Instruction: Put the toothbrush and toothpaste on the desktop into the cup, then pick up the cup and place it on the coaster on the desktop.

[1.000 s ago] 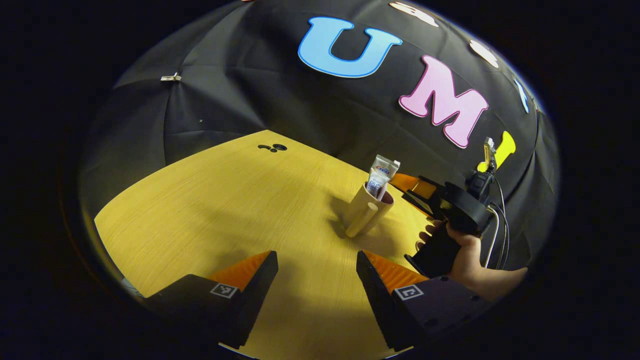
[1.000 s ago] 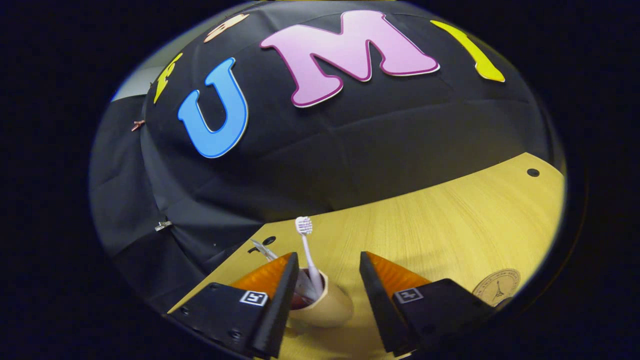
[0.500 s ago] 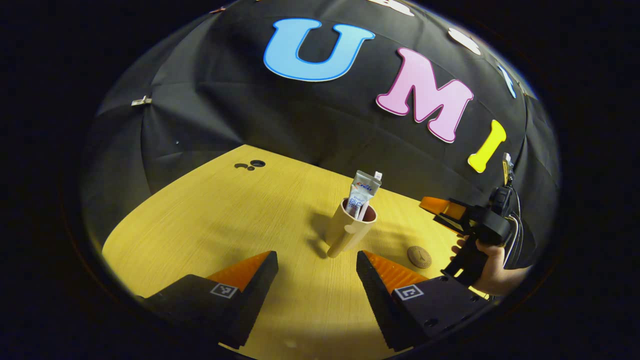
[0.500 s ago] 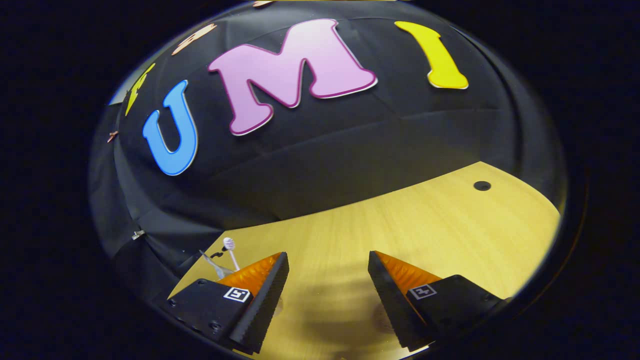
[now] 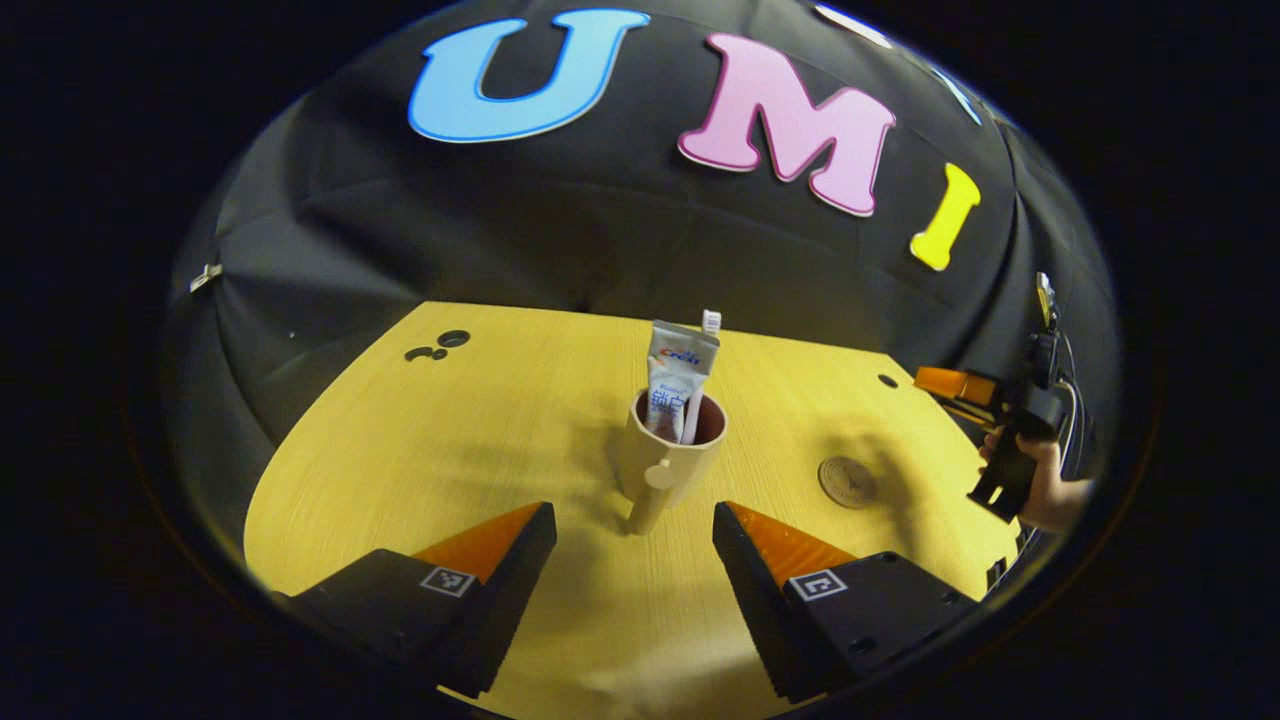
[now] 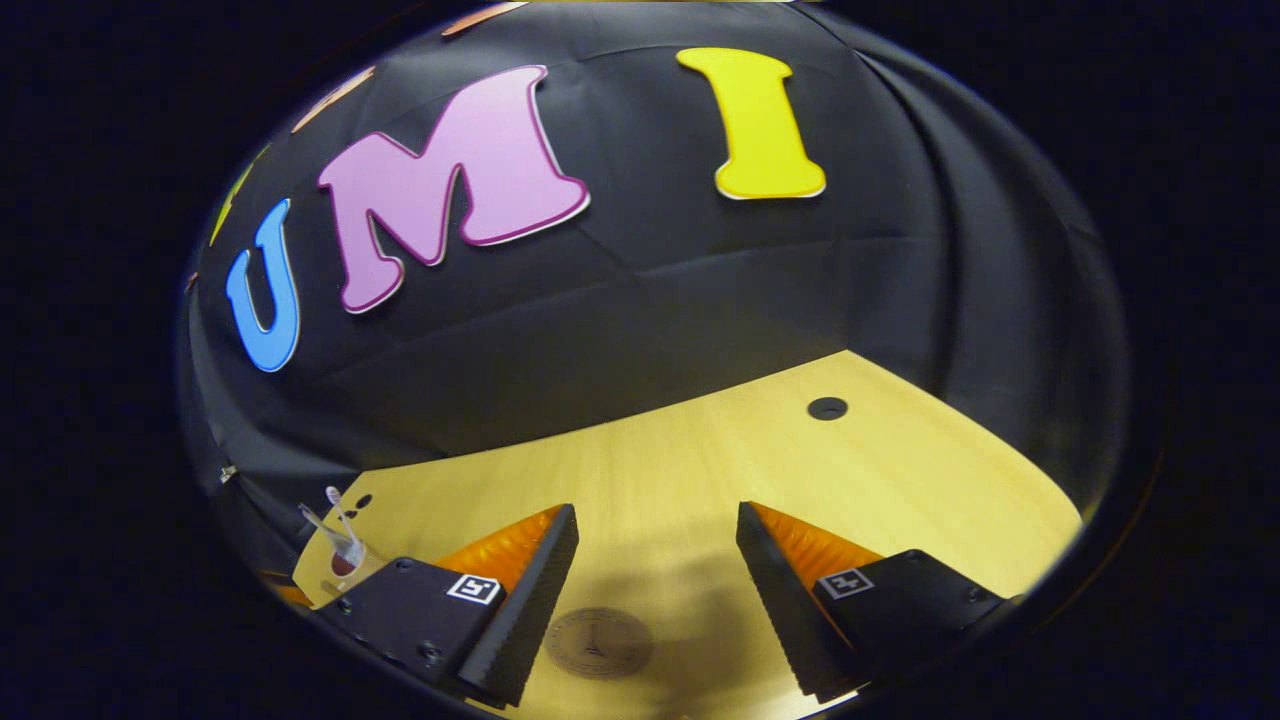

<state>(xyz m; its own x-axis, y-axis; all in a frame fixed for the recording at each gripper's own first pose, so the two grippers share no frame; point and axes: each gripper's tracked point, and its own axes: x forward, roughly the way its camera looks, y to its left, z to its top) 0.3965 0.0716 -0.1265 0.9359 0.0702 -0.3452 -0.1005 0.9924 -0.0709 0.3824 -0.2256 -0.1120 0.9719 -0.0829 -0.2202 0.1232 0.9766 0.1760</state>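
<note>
Your left gripper (image 5: 634,525) has its fingers spread wide with nothing between them, hovering low over the desk (image 5: 420,450). The cup (image 5: 668,450) stands upright on the desk straight ahead of it, just beyond the fingertips and centred on the gap, with its handle turned toward you. It touches neither finger.

The toothpaste (image 5: 676,375) stands upright inside the cup, its flat crimped end up. The toothbrush (image 5: 704,360) stands beside it in the cup, bristle head at the top, peeking just above the tube. The tube carries a red and blue brand mark near the top and blue characters lower down; the print is too small to read with certainty.

The coaster (image 5: 848,481) lies flat on the desk to the right of the cup, apart from it, round and brown with a stamped emblem that you cannot make out. In the left gripper view your right gripper (image 5: 950,385) is held by a hand (image 5: 1040,485) at the far right edge, beyond the coaster.

In the right gripper view, the right gripper (image 6: 655,530) is also wide open and holding nothing. The coaster (image 6: 598,642) lies on the desk (image 6: 800,460) below the gap between its fingers, nearer the left finger. The cup (image 6: 345,565), with toothpaste (image 6: 325,530) and toothbrush (image 6: 338,510) sticking out, sits well off to the left. Each finger block wears a small square black-and-white marker.
</note>
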